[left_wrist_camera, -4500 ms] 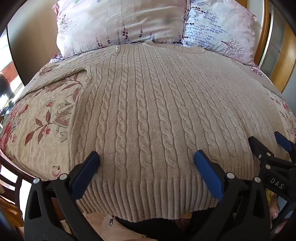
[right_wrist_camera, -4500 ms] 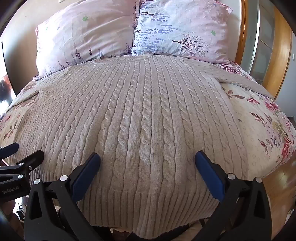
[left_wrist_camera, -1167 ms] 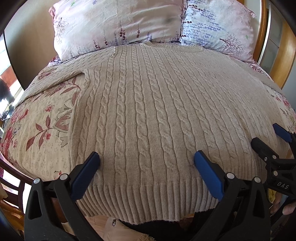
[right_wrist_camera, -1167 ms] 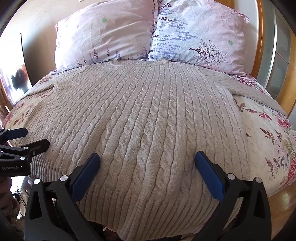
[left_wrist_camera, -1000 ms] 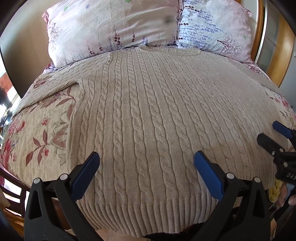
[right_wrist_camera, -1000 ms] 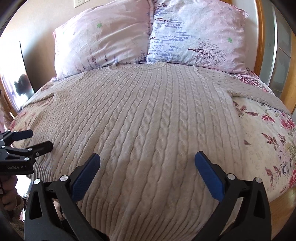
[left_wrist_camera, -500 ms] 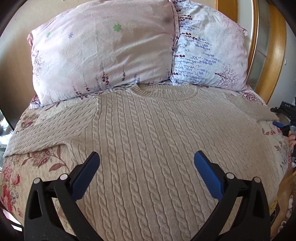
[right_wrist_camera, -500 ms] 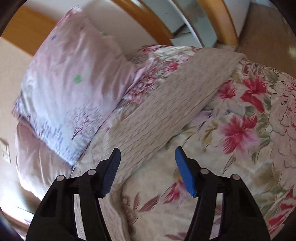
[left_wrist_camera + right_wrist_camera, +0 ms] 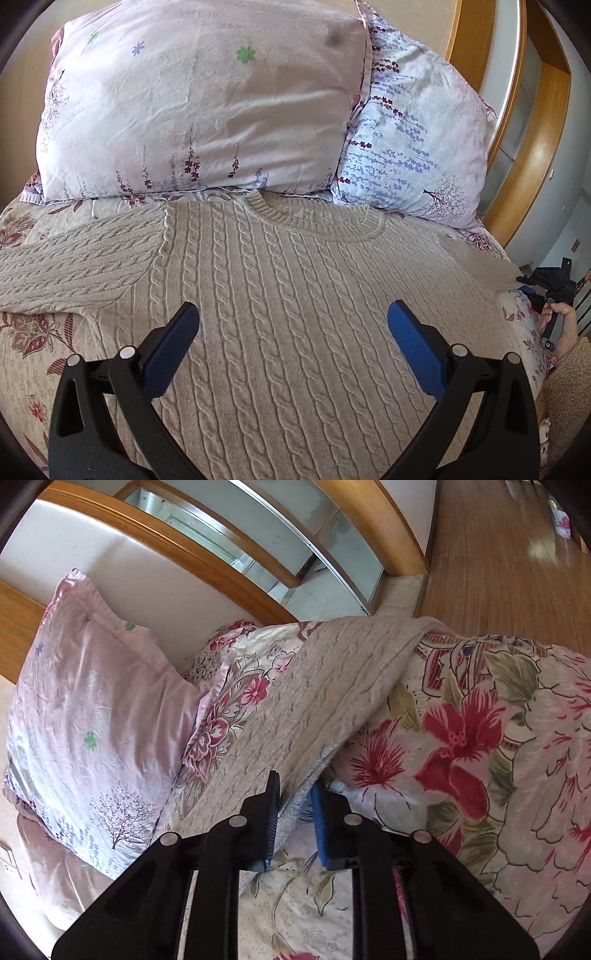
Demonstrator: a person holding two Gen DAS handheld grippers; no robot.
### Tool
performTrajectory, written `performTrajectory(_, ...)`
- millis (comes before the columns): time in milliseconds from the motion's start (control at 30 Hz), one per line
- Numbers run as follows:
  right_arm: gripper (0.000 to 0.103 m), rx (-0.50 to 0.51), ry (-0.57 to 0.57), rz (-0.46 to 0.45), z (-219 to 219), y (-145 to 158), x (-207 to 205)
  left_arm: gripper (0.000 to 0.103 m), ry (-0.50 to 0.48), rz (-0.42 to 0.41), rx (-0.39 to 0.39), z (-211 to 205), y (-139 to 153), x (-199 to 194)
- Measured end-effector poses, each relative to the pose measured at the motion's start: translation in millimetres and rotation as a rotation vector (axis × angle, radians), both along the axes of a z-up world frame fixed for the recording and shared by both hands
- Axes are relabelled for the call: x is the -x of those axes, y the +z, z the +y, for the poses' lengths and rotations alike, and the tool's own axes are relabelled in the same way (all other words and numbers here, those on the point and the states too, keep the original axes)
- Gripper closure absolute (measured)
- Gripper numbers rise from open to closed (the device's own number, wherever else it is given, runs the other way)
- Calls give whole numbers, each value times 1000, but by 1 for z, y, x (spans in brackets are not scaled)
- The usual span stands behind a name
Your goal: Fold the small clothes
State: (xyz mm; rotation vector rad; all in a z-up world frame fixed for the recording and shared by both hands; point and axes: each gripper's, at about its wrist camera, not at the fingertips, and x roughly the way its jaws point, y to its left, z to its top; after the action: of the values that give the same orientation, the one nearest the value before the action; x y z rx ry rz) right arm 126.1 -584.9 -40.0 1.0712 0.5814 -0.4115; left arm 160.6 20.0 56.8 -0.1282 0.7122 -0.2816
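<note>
sweater [image 9: 295, 314] lies flat, front up, on the flowered bedspread [image 9: 480, 775], its collar just below two pillows [image 9: 207, 99]. left gripper [image 9: 291, 332] hovers over its chest, jaws wide apart, empty. right gripper [image 9: 295, 805] is closing on the edge of the sleeve [image 9: 332, 701] near the bed's side.

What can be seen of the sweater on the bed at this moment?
The sweater is a beige cable-knit with a ribbed round collar, lying flat and face up on the flowered bedspread, collar toward two pillows. One sleeve spreads out flat at the left of the left wrist view. The other sleeve runs to the bed's edge, its side edge between the closing jaws of the right hand-held gripper. The open left hand-held gripper hovers over the chest.
</note>
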Motion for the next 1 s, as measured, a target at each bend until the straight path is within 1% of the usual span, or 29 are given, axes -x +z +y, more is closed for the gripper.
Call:
performTrajectory(67, 91, 29, 9, 3, 2, 3, -1, 2, 1, -5, 9, 3, 0, -3)
performTrajectory(133, 92, 85, 20, -10, 6, 13, -3, 2, 8, -11, 11, 6, 0, -4)
performTrajectory(200, 93, 160, 35, -24, 16, 29, -8, 2, 23, -21, 14, 10, 1, -4)
performTrajectory(300, 93, 266, 99, -74, 41, 62, -16, 2, 34, -16, 29, 16, 2, -6)
performTrajectory(367, 93, 331, 174, -134, 68, 86, -23, 2, 40, -10, 52, 21, 2, -7)
performTrajectory(433, 93, 375, 269, -196, 104, 105, -31, 2, 45, -8, 64, 24, 2, -7)
performTrajectory(533, 93, 396, 442, -273, 166, 119, -43, 2, 50, -11, 72, 26, 2, -5)
performTrajectory(600, 93, 386, 566, -279, 209, 113, -56, 2, 49, -8, 77, 26, 2, -4)
performTrajectory(633, 93, 374, 635, -263, 231, 105, -63, 2, 48, -6, 79, 26, 2, -3)
performTrajectory(733, 93, 348, 798, -153, 288, 70, -81, 2, 43, 0, 81, 26, 1, -1)
performTrajectory(800, 92, 339, 856, -71, 312, 47, -82, 2, 35, 6, 83, 27, 0, 0)
performTrajectory(833, 91, 311, 872, -48, 318, 39, -82, 2, 30, 9, 84, 28, 0, 0)
performTrajectory(867, 87, 270, 868, -44, 317, 34, -78, 2, 25, 9, 85, 29, 0, 1)
performTrajectory(900, 83, 218, 854, -62, 311, 33, -74, 2, 21, 6, 85, 31, 0, 2)
performTrajectory(967, 57, 135, 801, -93, 295, 36, -73, 2, 18, 2, 84, 33, -1, 3)
performTrajectory(1000, 55, 106, 762, -110, 285, 39, -71, 2, 19, 5, 89, 34, -1, 2)
